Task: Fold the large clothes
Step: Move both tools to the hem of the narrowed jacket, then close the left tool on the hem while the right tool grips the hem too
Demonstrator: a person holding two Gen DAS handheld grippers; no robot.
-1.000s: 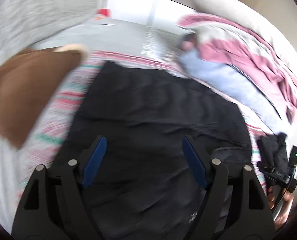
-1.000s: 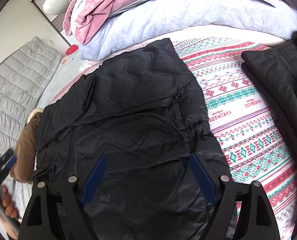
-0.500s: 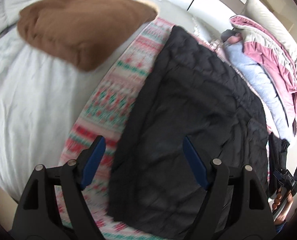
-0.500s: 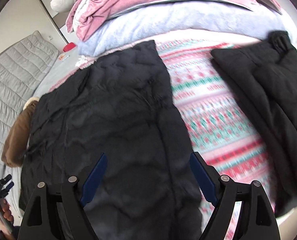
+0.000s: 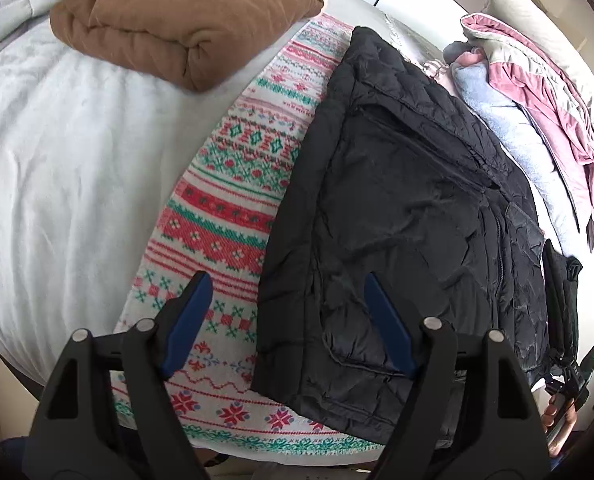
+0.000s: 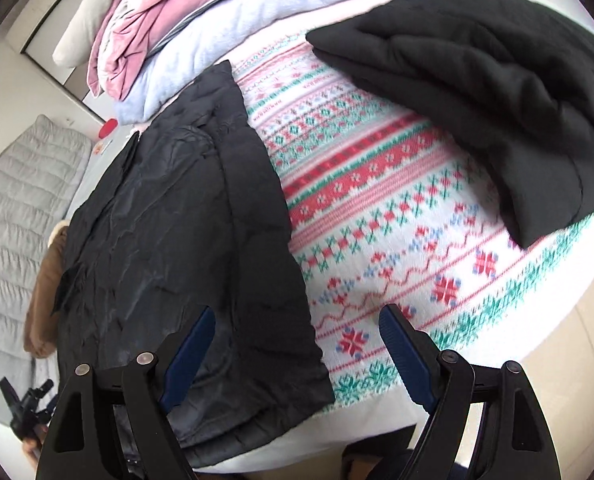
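Black and quilted, the puffer jacket [image 5: 397, 208] lies flat and lengthwise on a patterned blanket [image 5: 225, 184] in red, green and white, which covers the bed. From the left wrist view we see the jacket's near hem reaching the blanket's front edge, with a zip line running along its right half. Our left tool [image 5: 285, 320] hovers over the jacket's lower left corner; its blue-padded jaws are closing, but nothing is pressed between them. One pad hangs over the blanket, the other over the jacket.

From the right wrist view, our right tool [image 6: 297, 354] hovers over the jacket's lower right corner [image 6: 297, 380], jaws spread wide and gripping nothing. One pad sits above the jacket, the other above bare blanket.

A folded brown garment [image 5: 185, 20] rests on the white bedding [image 5: 57, 168] to the left, well apart from the jacket. A second folded black garment [image 6: 489, 80] lies on the blanket to the right. Pink and pale blue bedding [image 6: 185, 40] is heaped at the far end of the bed.
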